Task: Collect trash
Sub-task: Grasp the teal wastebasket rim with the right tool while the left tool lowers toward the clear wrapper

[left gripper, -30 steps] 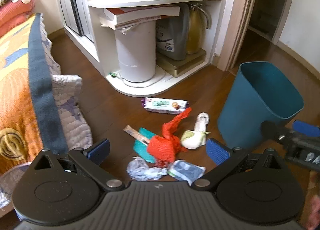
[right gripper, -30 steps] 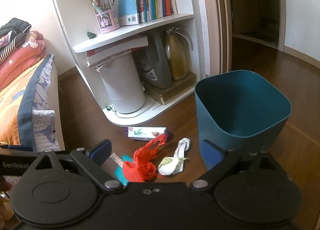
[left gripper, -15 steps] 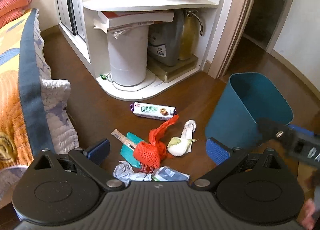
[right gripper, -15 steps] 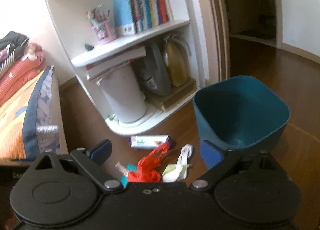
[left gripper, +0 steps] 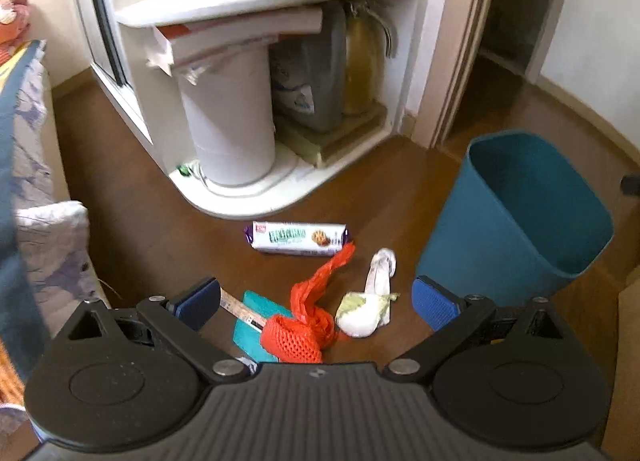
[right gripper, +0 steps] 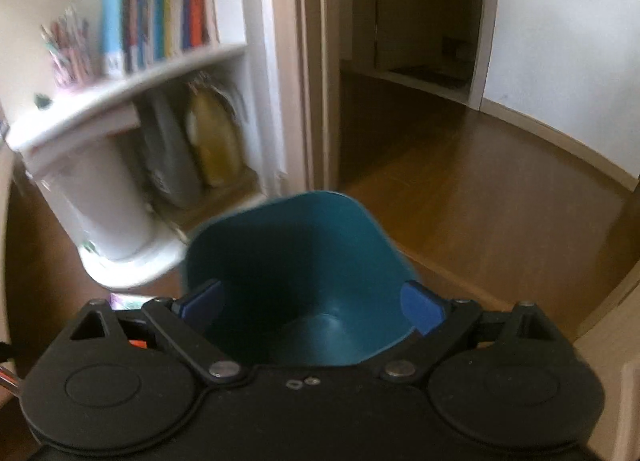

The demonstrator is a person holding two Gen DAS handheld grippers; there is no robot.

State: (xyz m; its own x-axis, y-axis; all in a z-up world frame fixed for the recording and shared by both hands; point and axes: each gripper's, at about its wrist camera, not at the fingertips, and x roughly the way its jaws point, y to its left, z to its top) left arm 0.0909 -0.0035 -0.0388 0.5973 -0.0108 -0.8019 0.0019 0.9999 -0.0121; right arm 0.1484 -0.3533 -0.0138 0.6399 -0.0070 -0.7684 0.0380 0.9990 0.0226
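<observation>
Trash lies on the wooden floor in the left wrist view: a red mesh bag (left gripper: 304,331), a white crumpled wrapper (left gripper: 366,311), a biscuit packet (left gripper: 298,237), a teal card (left gripper: 250,331) with a wooden stick (left gripper: 240,307) across it. A teal bin (left gripper: 516,217) stands upright to their right. My left gripper (left gripper: 316,301) hangs open above the red mesh bag, holding nothing. My right gripper (right gripper: 312,303) is open and faces straight into the empty bin (right gripper: 296,273); only a sliver of the packet (right gripper: 124,300) shows at its left.
A white corner shelf (left gripper: 248,9) with books, a white cylinder (left gripper: 228,117), a grey jug (left gripper: 310,81) and a gold kettle (left gripper: 366,69) stands behind the trash. A quilted bed edge (left gripper: 36,197) is on the left. An open doorway (right gripper: 416,21) lies beyond the bin.
My left gripper pulled back and up, so the grey and white wads near its base dropped out of sight. My right gripper swung right, now centred on the bin instead of the trash.
</observation>
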